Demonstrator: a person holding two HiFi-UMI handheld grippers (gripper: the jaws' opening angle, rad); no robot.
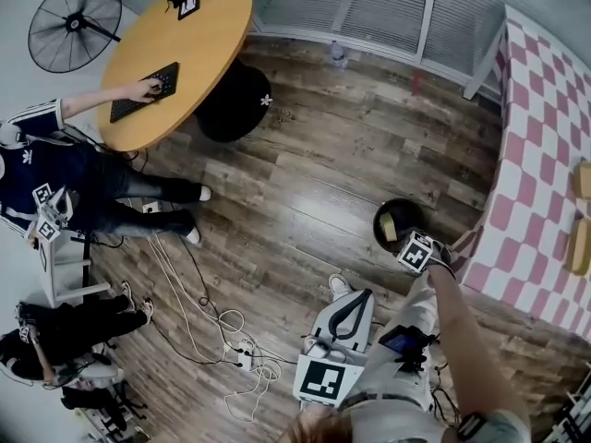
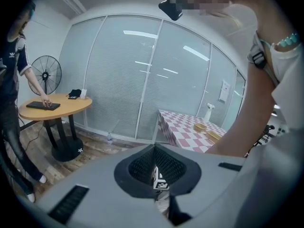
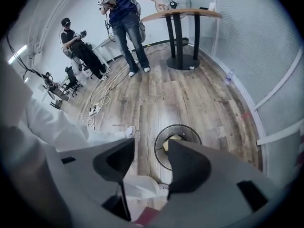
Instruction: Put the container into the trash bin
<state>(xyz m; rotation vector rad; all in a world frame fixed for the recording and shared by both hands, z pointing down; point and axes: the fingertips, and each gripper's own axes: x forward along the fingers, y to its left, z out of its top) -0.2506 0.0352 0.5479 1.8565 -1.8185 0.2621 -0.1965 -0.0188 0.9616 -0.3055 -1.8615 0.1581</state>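
A black round trash bin (image 1: 399, 212) stands on the wooden floor beside the checkered table. A pale yellow container (image 1: 389, 226) lies inside it. My right gripper (image 1: 416, 247) hangs just above the bin's near rim and points steeply down. In the right gripper view its jaws (image 3: 152, 148) stand wide open with nothing between them. Past them I see the bin (image 3: 161, 144) and the container (image 3: 173, 140) in it. My left gripper (image 1: 360, 301) is held close to my body, apart from the bin. Its jaws (image 2: 154, 148) meet at the tips and hold nothing.
The pink-and-white checkered table (image 1: 526, 155) at the right carries two more yellow containers (image 1: 583, 178). A round wooden table (image 1: 175, 53) with a person at a keyboard, a floor fan (image 1: 74, 21) and loose cables (image 1: 222, 330) lie to the left. My shoe (image 1: 339, 286) is near the bin.
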